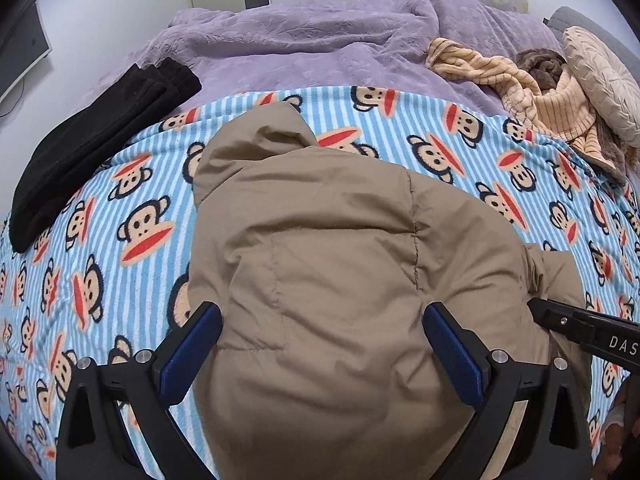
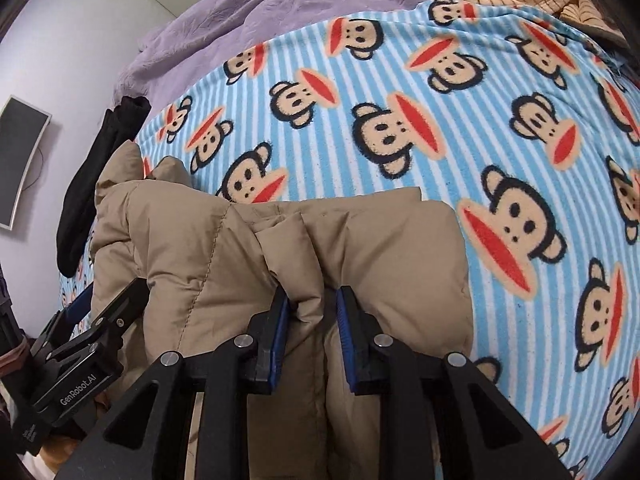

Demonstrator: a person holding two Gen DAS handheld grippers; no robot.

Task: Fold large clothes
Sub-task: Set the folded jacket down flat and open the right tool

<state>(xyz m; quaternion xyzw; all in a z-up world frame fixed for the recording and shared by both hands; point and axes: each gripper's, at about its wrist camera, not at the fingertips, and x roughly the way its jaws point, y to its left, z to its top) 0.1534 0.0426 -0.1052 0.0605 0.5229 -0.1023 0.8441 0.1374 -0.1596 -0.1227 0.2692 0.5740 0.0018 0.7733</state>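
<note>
Khaki puffer jacket is what we are folding, and it lies on the monkey-print blanket spread over the bed, its hood pointing away from us toward the purple bedspread. We judge the fold to be partway through: the body is gathered into a bulky block with one side panel already lapped over, yet the near hem is bunched and not squared off.

Our right gripper has its jaws nearly together, pinching a ridge of the jacket's fabric at the near edge. Our left gripper stands with its jaws wide apart, straddling the padded middle of the garment without clamping anything. The next move, as we see it, calls for the left to take a hold of its own so both can lift and carry the hem toward the hood evenly; the filling is puffy and will likely spring back unless pressed flat.

Well to the left lies a folded black garment, and near the pillows a striped beige throw.
</note>
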